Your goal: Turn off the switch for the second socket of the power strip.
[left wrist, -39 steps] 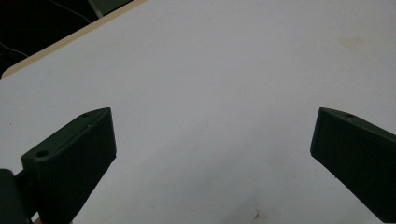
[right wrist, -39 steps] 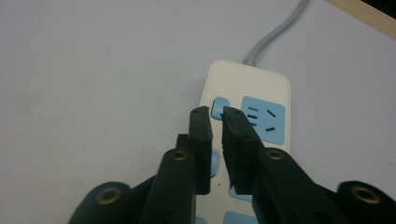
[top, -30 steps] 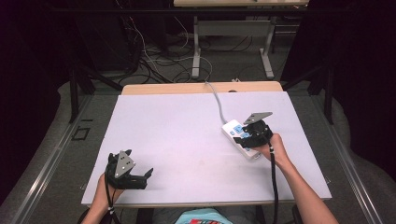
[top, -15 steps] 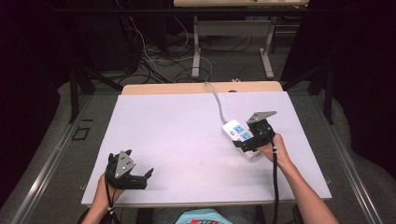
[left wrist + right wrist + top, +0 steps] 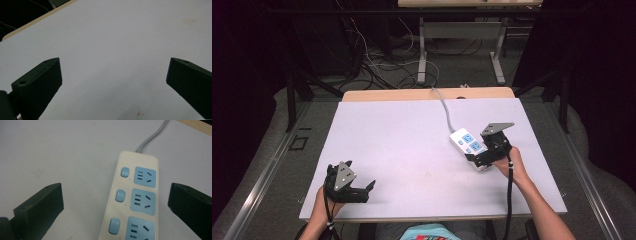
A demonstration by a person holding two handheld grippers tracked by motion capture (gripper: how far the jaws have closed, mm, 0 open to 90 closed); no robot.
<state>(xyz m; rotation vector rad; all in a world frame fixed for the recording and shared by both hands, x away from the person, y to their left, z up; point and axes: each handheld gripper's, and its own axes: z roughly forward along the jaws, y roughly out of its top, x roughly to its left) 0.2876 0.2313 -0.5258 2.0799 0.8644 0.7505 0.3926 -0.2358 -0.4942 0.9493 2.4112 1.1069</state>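
A white power strip (image 5: 469,148) is lying right of centre on the table (image 5: 412,145), near its right edge, its grey cord (image 5: 444,107) running off the far edge. The right gripper (image 5: 482,159) is hovering over the strip's near end, jaws spread wide with the strip between them. The left gripper (image 5: 362,190) is sitting by the near-left corner, jaws apart over bare surface, with open room between the two.
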